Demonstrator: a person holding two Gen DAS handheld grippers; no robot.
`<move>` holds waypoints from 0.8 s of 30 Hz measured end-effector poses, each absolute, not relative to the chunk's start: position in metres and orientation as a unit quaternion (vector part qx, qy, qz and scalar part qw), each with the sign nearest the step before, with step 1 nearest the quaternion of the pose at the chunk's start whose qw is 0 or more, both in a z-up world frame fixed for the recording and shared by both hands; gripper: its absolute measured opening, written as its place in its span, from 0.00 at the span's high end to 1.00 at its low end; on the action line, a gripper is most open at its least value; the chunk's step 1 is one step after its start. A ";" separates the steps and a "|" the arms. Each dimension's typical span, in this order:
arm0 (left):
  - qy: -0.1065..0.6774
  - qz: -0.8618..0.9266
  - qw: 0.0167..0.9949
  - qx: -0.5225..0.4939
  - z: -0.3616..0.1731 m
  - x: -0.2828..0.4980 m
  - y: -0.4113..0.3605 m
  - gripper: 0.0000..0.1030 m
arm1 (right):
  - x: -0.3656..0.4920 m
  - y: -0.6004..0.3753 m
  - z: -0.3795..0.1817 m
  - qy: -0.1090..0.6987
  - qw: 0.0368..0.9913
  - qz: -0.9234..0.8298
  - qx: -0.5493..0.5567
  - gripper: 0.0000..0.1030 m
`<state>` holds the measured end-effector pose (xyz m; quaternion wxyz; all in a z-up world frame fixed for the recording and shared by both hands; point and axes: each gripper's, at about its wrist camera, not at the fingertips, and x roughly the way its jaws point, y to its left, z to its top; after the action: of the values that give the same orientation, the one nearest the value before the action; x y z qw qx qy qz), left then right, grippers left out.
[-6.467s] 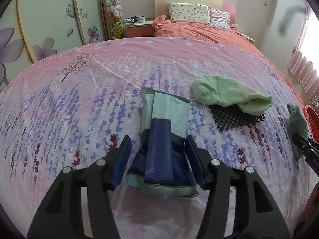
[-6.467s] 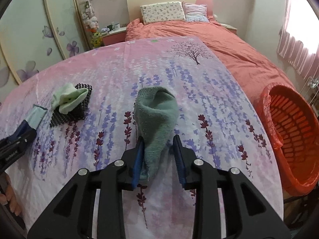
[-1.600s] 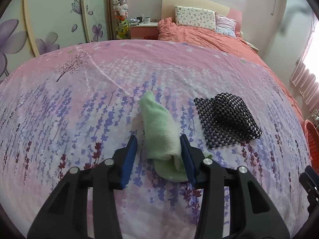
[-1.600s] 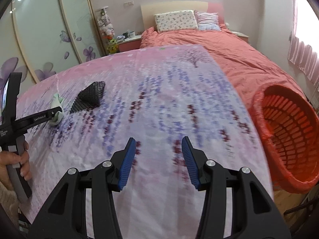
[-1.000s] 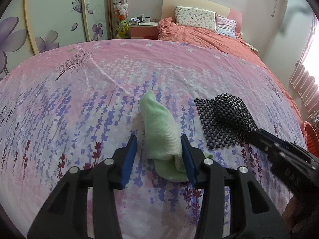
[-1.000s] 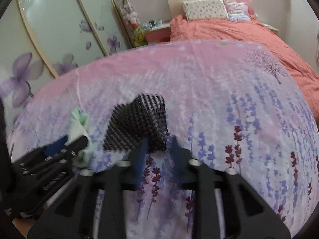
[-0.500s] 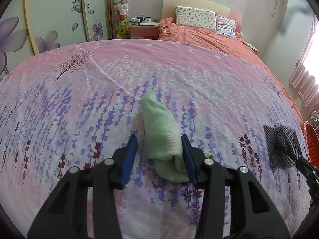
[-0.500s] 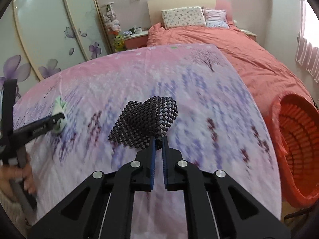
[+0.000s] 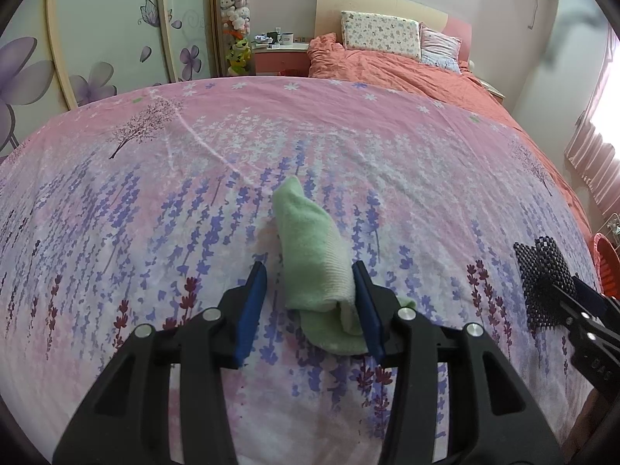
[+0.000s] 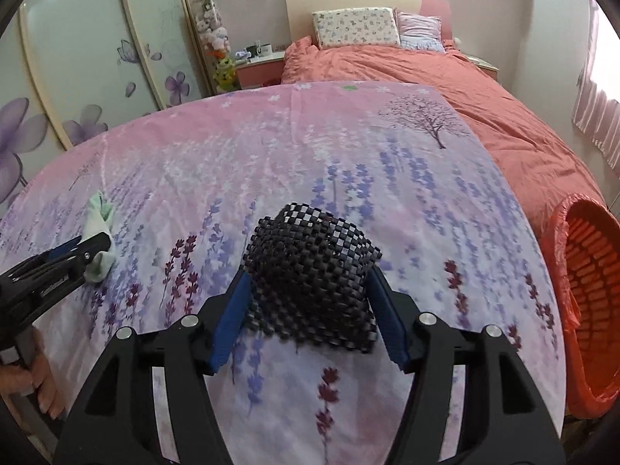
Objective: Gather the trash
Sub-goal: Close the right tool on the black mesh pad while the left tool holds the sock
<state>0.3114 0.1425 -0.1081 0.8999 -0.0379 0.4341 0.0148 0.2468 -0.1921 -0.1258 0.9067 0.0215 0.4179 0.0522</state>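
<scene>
A light green cloth [image 9: 316, 259] lies on the pink flowered bedspread [image 9: 193, 178]. My left gripper [image 9: 310, 302] is open with its fingers on either side of the cloth's near end, the right finger touching it. A black mesh mat [image 10: 314, 271] sits crumpled between the fingers of my right gripper [image 10: 310, 298], whose jaws stand wide open. The mat [image 9: 542, 283] also shows at the right edge of the left wrist view. The green cloth [image 10: 100, 228] and the left gripper show at the left of the right wrist view.
An orange plastic basket [image 10: 585, 302] stands on the floor off the bed's right edge. A second bed with an orange cover [image 10: 445, 77] and pillows is behind. A nightstand [image 9: 279, 58] and wardrobe doors [image 9: 77, 38] line the back wall.
My right gripper carried the black mat to the right toward the basket side, and its jaws have now opened wide around it. My left gripper stayed around the green cloth.
</scene>
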 end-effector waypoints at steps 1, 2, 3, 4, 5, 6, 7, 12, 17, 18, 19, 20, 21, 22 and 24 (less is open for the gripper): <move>0.434 0.015 0.900 -0.038 -0.108 0.311 0.143 0.55 | 0.246 -0.192 -0.127 0.419 0.906 0.052 0.019 0.40; 0.434 0.015 0.900 -0.038 -0.108 0.311 0.143 0.55 | 0.247 -0.190 -0.128 0.423 0.905 0.051 0.010 0.40; 0.434 0.015 0.900 -0.038 -0.108 0.311 0.143 0.55 | 0.247 -0.188 -0.128 0.423 0.905 0.047 0.002 0.42; 0.434 0.015 0.900 -0.038 -0.108 0.311 0.142 0.55 | 0.247 -0.186 -0.127 0.423 0.905 0.049 -0.003 0.46; 0.434 0.015 0.900 -0.037 -0.108 0.311 0.143 0.55 | 0.247 -0.184 -0.127 0.423 0.905 0.048 -0.009 0.49; 0.434 0.015 0.900 -0.037 -0.108 0.311 0.143 0.55 | 0.247 -0.183 -0.127 0.422 0.905 0.047 -0.013 0.53; 0.434 0.015 0.900 -0.038 -0.108 0.311 0.143 0.55 | 0.247 -0.183 -0.127 0.421 0.906 0.049 -0.014 0.60; 0.434 0.015 0.900 -0.038 -0.108 0.311 0.143 0.55 | 0.241 -0.182 -0.126 0.417 0.907 0.056 -0.021 0.87; 0.434 0.015 0.900 -0.038 -0.108 0.311 0.142 0.55 | 0.228 -0.191 -0.125 0.410 0.911 0.031 -0.034 0.88; 0.434 0.015 0.900 -0.038 -0.108 0.311 0.142 0.55 | 0.226 -0.195 -0.124 0.408 0.912 0.022 -0.035 0.88; 0.434 0.015 0.900 -0.038 -0.108 0.311 0.142 0.55 | 0.225 -0.201 -0.124 0.405 0.913 0.008 -0.039 0.88; 0.434 0.015 0.900 -0.038 -0.108 0.311 0.143 0.55 | 0.224 -0.208 -0.123 0.404 0.914 -0.012 -0.043 0.88; 0.434 0.015 0.900 -0.038 -0.108 0.311 0.142 0.55 | 0.223 -0.215 -0.124 0.406 0.913 -0.023 -0.041 0.88; 0.434 0.015 0.900 -0.038 -0.108 0.311 0.142 0.55 | 0.224 -0.223 -0.125 0.410 0.911 -0.032 -0.034 0.88; 0.434 0.015 0.900 -0.037 -0.108 0.311 0.143 0.55 | 0.223 -0.238 -0.126 0.415 0.909 -0.032 -0.002 0.88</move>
<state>0.3113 0.1426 -0.1080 0.9000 -0.0375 0.4341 0.0151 0.2232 -0.2382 -0.1260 0.9091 -0.0018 0.4154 -0.0315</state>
